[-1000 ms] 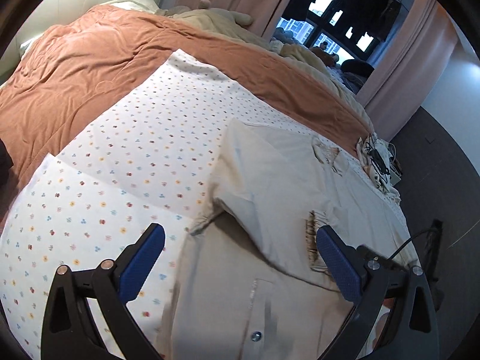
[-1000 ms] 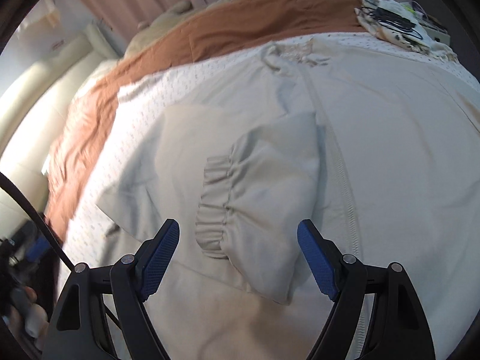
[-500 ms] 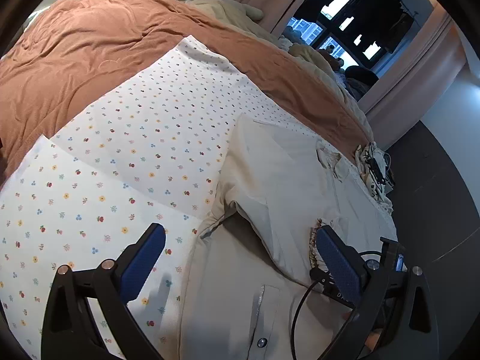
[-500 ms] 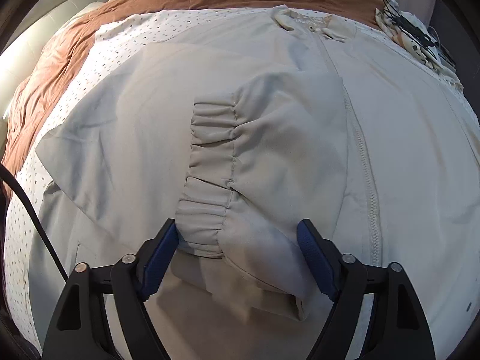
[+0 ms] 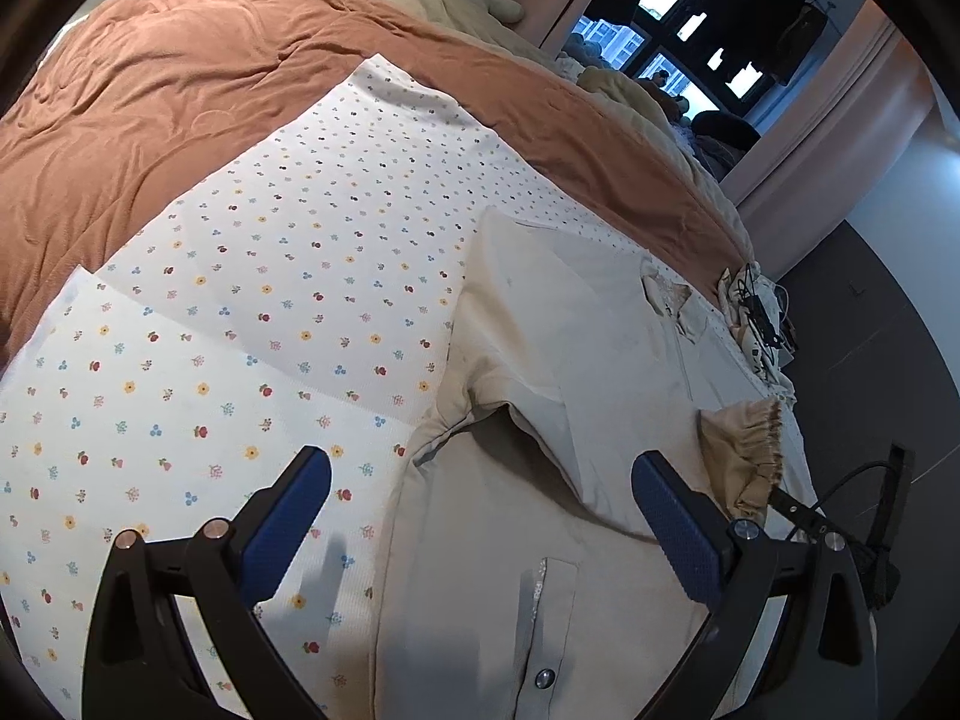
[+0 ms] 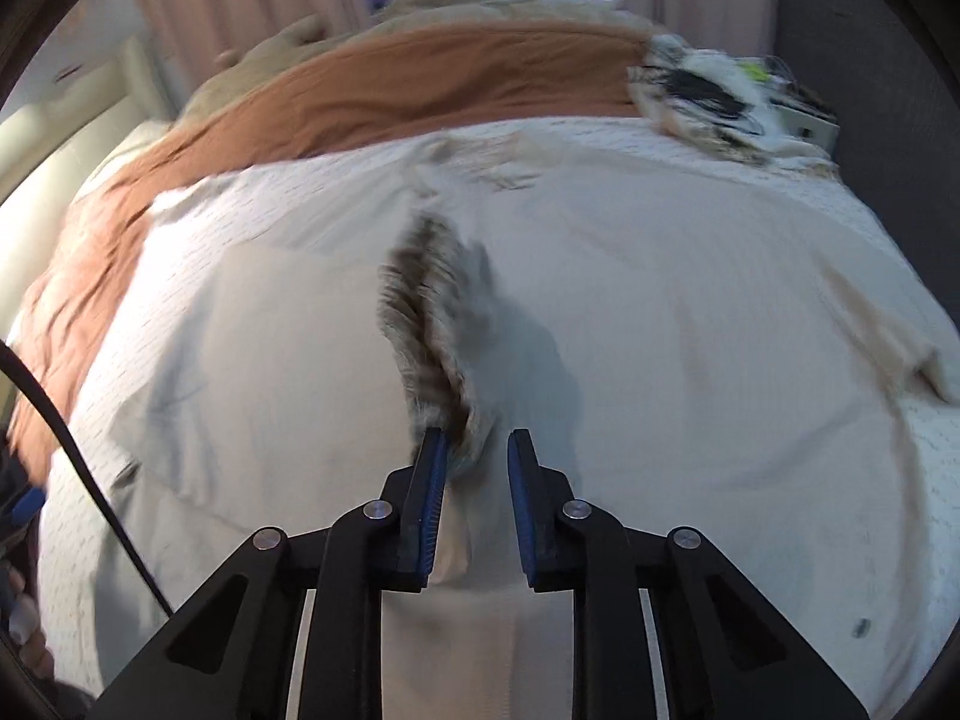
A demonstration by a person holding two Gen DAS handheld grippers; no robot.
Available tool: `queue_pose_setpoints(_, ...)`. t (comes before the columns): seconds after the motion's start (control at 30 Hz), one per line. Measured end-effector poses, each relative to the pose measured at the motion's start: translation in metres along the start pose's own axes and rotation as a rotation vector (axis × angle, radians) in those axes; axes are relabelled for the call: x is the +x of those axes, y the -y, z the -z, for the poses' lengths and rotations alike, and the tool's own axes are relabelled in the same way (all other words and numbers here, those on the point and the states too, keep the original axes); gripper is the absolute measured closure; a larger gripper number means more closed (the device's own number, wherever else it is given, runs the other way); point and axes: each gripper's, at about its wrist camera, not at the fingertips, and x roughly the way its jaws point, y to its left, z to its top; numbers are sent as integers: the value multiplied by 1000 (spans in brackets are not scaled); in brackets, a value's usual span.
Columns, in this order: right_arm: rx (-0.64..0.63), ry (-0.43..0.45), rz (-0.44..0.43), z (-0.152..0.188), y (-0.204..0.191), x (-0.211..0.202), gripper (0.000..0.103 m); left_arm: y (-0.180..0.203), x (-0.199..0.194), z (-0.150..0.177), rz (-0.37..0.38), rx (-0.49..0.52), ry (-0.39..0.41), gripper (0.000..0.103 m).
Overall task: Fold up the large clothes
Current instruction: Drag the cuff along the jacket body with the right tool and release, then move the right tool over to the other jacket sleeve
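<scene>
Right wrist view first: your right gripper point(image 6: 477, 468) has narrowed from the wide spread of a second ago to a slim gap, and the gathered cuff point(image 6: 429, 324) of the folded-in sleeve now rises out from between its blue pads point(image 6: 432, 480), so you have pinched the sleeve end and started to lift it off the beige jacket point(image 6: 660, 330). Judging by the motion blur, that hand is moving as it lifts. Just beyond the cuff the jacket's front panel lies flat, and further on its collar sits near the rust-brown duvet point(image 6: 420, 90), with a tangle of cables point(image 6: 696, 90) off to the right of the collar. From the left wrist, your left gripper point(image 5: 480, 492) has not changed: its jaws stand fully spread and hold nothing, hovering over the jacket's near edge above the chest pocket and snap button point(image 5: 545, 678). Past it the sleeve fold crosses the jacket body, and the lifted cuff point(image 5: 744, 450) stands up on the right of the jacket where it lay flatter before. Left of the jacket the floral sheet point(image 5: 240, 330) is spread over the bed. For the fold, this probably means the sleeve is being re-laid, so you likely need to carry the cuff across and set it straight before your free left hand takes the hem.
</scene>
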Motion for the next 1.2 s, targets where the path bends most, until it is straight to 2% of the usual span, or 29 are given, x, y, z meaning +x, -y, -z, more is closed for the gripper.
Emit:
queue_pose_setpoints(0.07,86,8,41,3,37,-4,84,-1,1,2,-12,12,-6,0)
queue_pose_setpoints(0.1,122,10,30,4,51,-6,84,-1,1,3,-17,18,-10,0)
queue_pose_setpoints(0.13,157,6,12,7,66,-6,80,0,2,4,-23,25,-15,0)
queue_pose_setpoints(0.2,195,-16,-8,14,85,-4,61,1,3,7,-34,44,-20,0)
queue_pose_setpoints(0.23,209,-23,-22,19,92,-1,44,2,5,7,-43,56,-21,0)
queue_pose_setpoints(0.27,221,-33,-38,24,96,2,38,3,6,8,-51,69,-22,0)
queue_pose_setpoints(0.33,217,-65,-78,30,98,11,38,6,9,11,-68,94,-23,0)
queue_pose_setpoints(0.43,167,-113,-122,33,89,31,38,9,17,14,-95,125,-34,12)
queue_pose_setpoints(0.57,60,-165,-122,40,63,64,38,9,29,17,-130,147,-60,26)
queue_pose_setpoints(0.67,11,-214,-85,31,57,99,38,8,41,17,-147,156,-81,33)
queue_pose_setpoints(0.7,3,-212,-78,30,56,105,38,8,45,17,-161,164,-88,34)
queue_pose_setpoints(0.77,-21,-200,-25,21,53,118,38,6,55,17,-190,163,-101,45)
queue_pose_setpoints(0.83,-41,-170,29,14,52,127,38,2,64,15,-193,138,-115,51)
queue_pose_setpoints(0.9,-33,-151,71,10,58,139,38,2,72,14,-219,156,-116,51)
queue_pose_setpoints(1.03,-46,-117,89,1,48,156,38,-3,90,12,-251,163,-152,52)
queue_pose_setpoints(1.2,-54,-80,125,-3,59,161,38,-4,93,12,-317,184,-132,53)
